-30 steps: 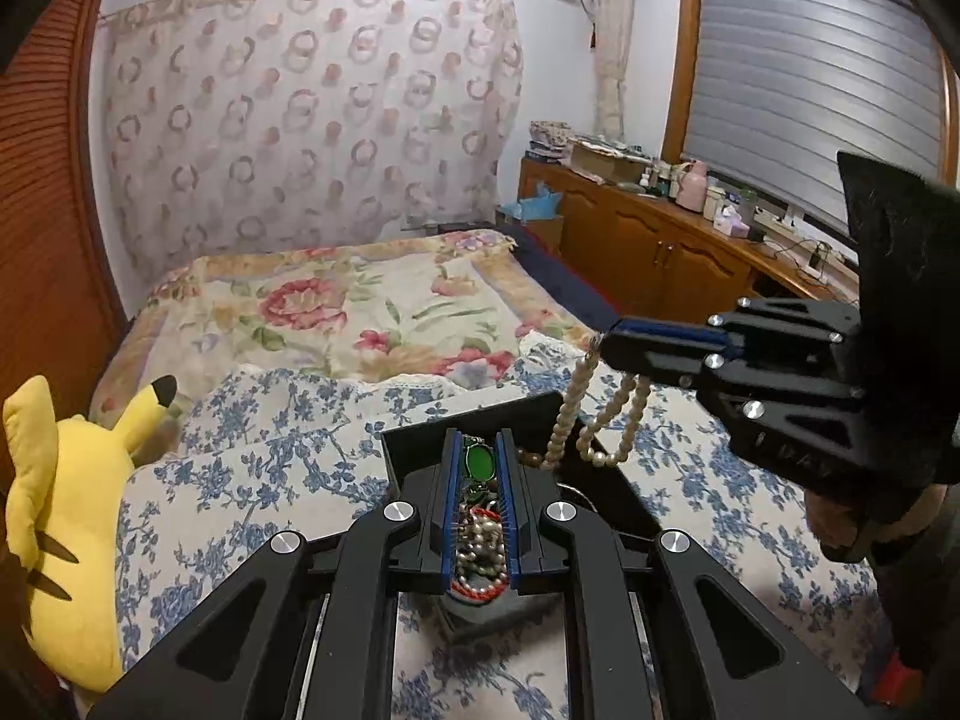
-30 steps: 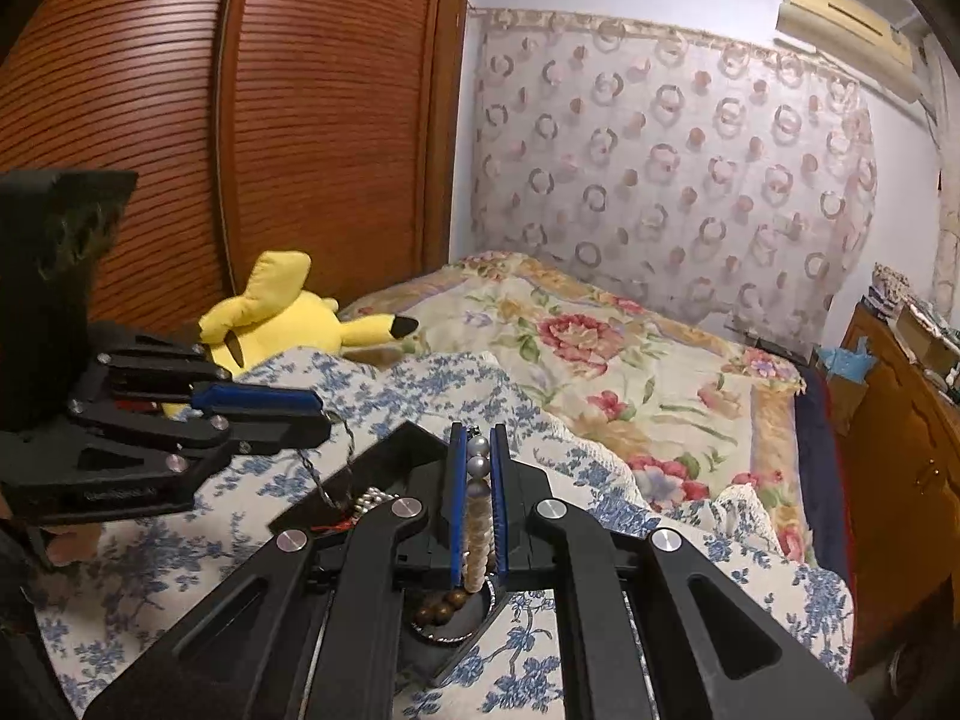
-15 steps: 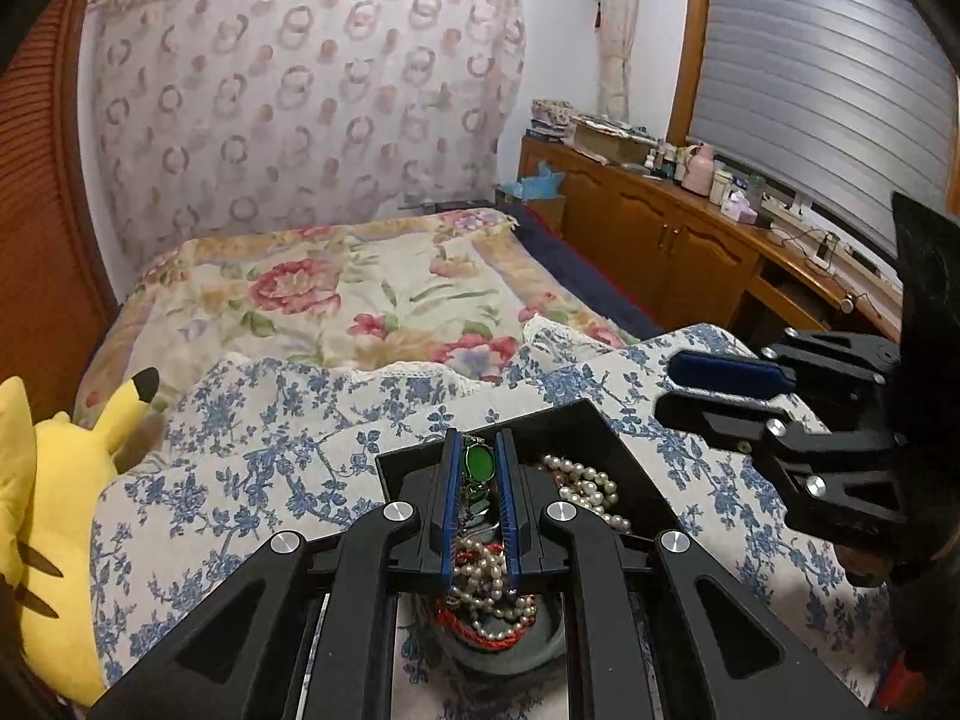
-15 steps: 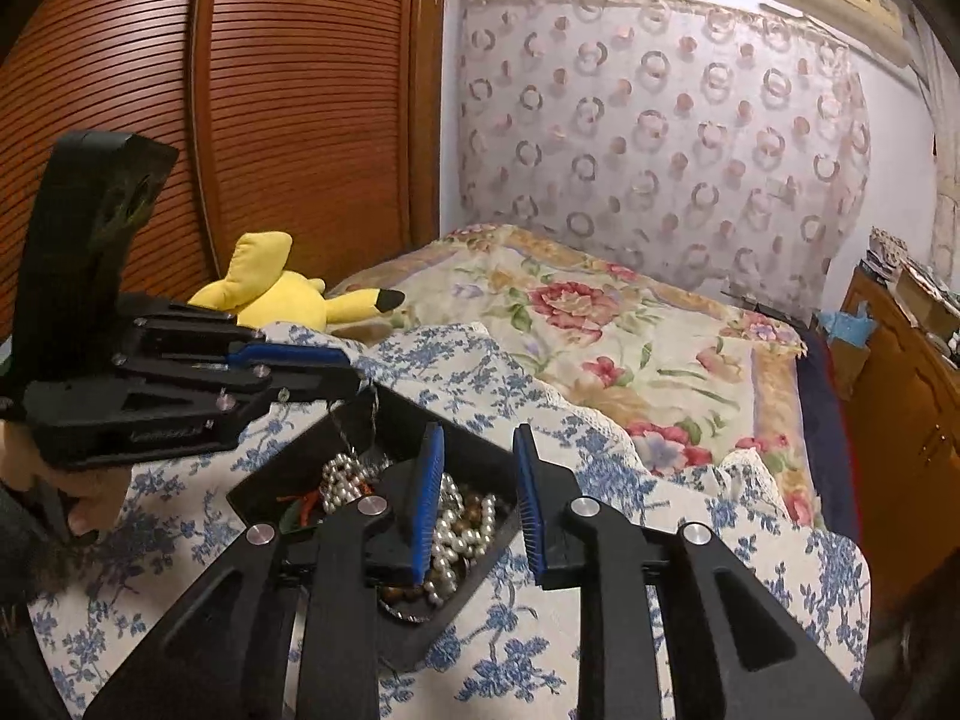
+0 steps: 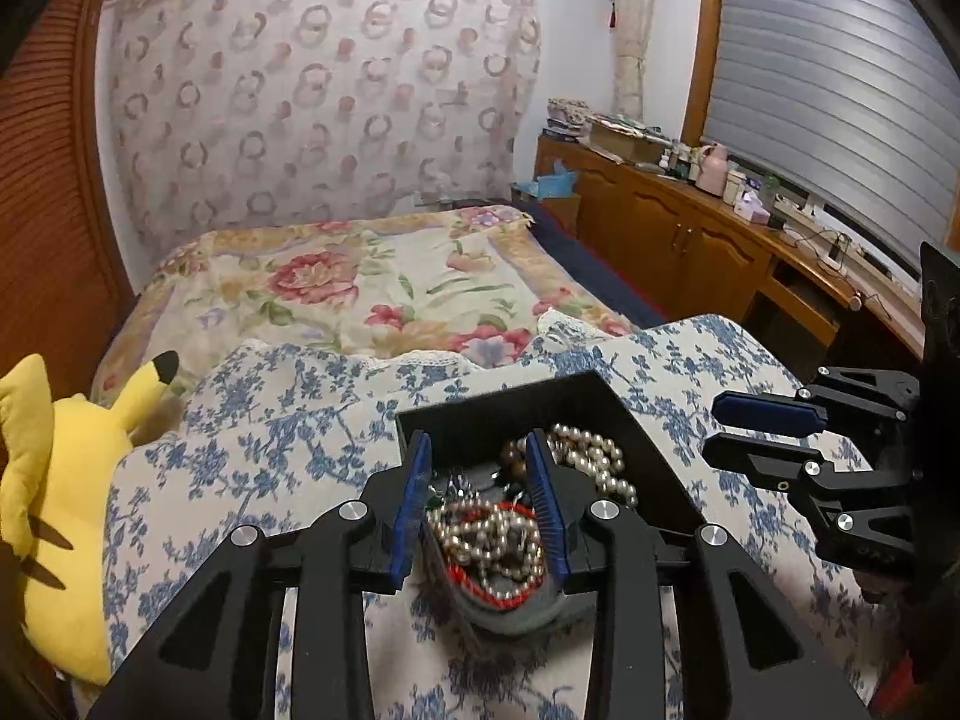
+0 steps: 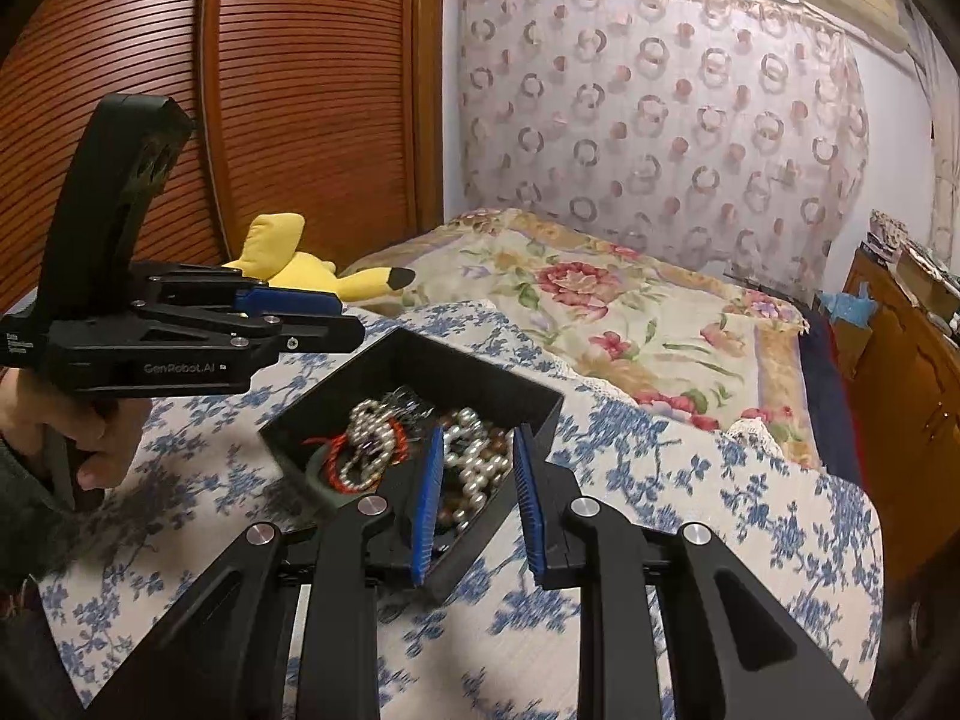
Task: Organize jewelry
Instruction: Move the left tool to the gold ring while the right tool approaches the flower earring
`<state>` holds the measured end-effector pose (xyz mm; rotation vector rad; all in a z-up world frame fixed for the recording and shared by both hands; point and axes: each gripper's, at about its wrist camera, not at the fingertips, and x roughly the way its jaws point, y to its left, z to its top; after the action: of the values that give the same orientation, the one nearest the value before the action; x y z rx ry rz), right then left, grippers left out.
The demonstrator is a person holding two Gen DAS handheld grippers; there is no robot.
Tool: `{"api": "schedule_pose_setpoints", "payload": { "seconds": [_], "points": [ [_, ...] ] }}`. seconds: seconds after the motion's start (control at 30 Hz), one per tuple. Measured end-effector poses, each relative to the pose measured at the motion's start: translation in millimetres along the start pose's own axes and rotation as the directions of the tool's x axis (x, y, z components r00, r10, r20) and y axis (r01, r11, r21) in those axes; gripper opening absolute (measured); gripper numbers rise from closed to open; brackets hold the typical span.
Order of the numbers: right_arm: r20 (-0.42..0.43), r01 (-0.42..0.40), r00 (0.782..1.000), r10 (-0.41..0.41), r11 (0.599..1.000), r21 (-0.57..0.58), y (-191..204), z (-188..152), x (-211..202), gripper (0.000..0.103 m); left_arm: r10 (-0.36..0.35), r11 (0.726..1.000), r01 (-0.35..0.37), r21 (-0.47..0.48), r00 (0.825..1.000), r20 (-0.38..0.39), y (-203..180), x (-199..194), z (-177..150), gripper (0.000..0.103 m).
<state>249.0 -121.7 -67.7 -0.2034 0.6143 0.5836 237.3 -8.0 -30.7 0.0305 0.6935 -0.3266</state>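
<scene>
The black box [image 5: 624, 414] sits low in the centre of both views, on the blue-flowered cloth [image 5: 252, 438]. Inside it lie pearl strings [image 5: 594, 456] tangled with a red cord [image 6: 339, 480]. The left gripper [image 5: 480, 468] hangs over the box with jaws apart, holding nothing. The right gripper [image 6: 477, 468] is also spread wide and empty, above the near corner of the box. A yellow plush [image 5: 54, 480] lies at the left edge of the left wrist view.
</scene>
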Motion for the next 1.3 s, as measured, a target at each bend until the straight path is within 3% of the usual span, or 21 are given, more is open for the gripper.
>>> {"api": "schedule_pose_setpoints", "payload": {
  "seconds": [0.27, 0.37, 0.47, 0.53, 0.7, 1.03, 1.3],
  "points": [
    [-0.015, -0.005, 1.000, 0.005, 1.000, 0.002, 19.9, -20.8, -15.9, 0.026, 0.013, 1.000, -0.013, -0.017, 1.000, 0.005, -1.8, -25.3, -26.5, 0.031],
    [-0.025, -0.005, 1.000, 0.005, 1.000, 0.003, 25.8, -30.9, -21.2, 0.026, 0.021, 1.000, -0.021, -0.018, 1.000, 0.003, -3.0, -34.2, -37.6, 0.036],
    [-0.038, -0.002, 0.999, 0.002, 1.000, 0.006, 32.2, -41.2, -24.4, 0.026, 0.034, 0.999, -0.034, -0.017, 0.999, 0.003, -6.0, -43.1, -48.7, 0.051],
    [-0.046, -0.001, 0.999, 0.001, 1.000, 0.011, 35.5, -48.2, -26.6, 0.026, 0.047, 0.999, -0.046, -0.018, 0.999, 0.012, -7.9, -49.6, -56.6, 0.077],
    [-0.068, 0.007, 0.998, -0.006, 1.000, 0.021, 40.7, -67.0, -33.4, 0.026, 0.056, 0.998, -0.056, -0.041, 0.998, 0.018, -6.6, -58.9, -74.4, 0.095],
    [-0.122, -0.058, 0.991, 0.062, 0.998, 0.032, 61.9, -88.3, -34.9, 0.026, 0.077, 0.995, -0.079, -0.052, 0.996, -0.052, -2.6, -63.0, -119.6, 0.095],
    [-0.192, -0.138, 0.973, 0.128, 0.990, -0.040, 103.5, -96.0, -22.1, 0.026, 0.098, 0.993, -0.103, -0.050, 0.991, -0.096, 2.9, -72.6, -146.6, 0.095]
  ]
}}
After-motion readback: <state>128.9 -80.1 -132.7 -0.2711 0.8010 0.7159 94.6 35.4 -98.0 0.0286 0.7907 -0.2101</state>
